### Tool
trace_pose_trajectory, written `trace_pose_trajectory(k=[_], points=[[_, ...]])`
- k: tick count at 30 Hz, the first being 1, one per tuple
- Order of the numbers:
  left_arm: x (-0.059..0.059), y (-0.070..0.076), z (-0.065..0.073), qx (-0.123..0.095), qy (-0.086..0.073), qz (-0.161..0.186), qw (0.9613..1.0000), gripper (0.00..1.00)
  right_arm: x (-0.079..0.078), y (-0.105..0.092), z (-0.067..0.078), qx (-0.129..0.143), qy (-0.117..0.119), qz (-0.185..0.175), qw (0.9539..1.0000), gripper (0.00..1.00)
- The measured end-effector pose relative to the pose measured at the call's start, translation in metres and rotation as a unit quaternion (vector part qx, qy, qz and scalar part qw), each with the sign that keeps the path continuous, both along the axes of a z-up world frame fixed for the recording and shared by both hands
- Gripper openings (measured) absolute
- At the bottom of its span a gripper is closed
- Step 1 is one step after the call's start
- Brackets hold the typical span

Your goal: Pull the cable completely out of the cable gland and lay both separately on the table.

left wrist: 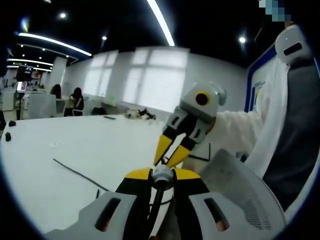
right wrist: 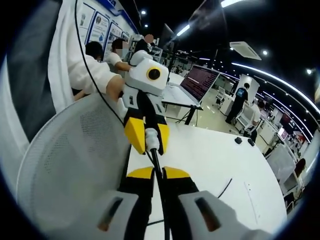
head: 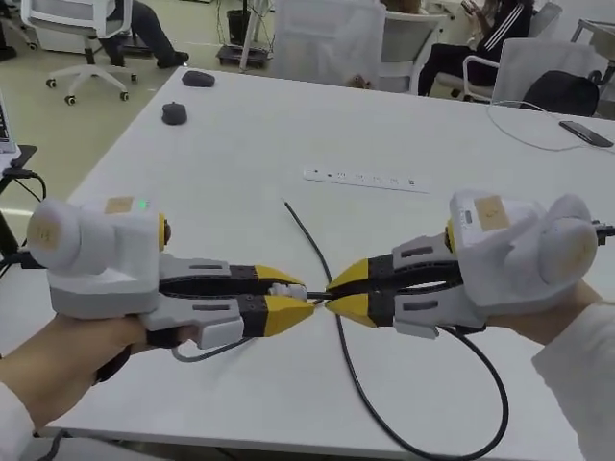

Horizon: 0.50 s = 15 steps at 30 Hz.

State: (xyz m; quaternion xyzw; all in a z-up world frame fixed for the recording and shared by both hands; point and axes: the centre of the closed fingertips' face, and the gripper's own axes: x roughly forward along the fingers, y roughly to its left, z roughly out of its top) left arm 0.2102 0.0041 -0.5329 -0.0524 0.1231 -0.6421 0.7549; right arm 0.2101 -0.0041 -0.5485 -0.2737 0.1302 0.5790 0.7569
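Step in hand: extraction. Above the 1 table, the 2 grippers meet tip to tip. The left gripper is clamped on the 1 cable gland. The right gripper is closed on the 1 cable, apparently still threaded. The next move calls for a straight, opposed pull.

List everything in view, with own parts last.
cable: 1, black, across the table, looped toward the near edge
cable gland: 1, pale grey, on the cable between the two grippers
power strip: 1, white, mid-table
mice: 2, black, far left of table
phone: 1, black, far right of table
table: 1, white
chairs: several, white, beyond the table
left gripper: 1, yellow-tipped, shut on the cable gland
right gripper: 1, yellow-tipped, shut on the cable
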Motion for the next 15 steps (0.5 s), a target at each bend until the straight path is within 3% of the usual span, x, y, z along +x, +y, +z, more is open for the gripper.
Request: trace_pose_trajectory(k=[9, 15], points=[[0.0, -0.0004, -0.0015, 0.001, 0.005, -0.002, 1.0, 0.17, -0.0018, -0.0005, -0.0021, 0.007, 0.005, 0.001, 1.0, 0.04], [-0.002, -0.0019, -0.0033, 0.006, 0.004, -0.006, 1.0, 0.17, -0.0039, -0.003, -0.0035, 0.027, 0.015, -0.005, 0.9995, 0.03]])
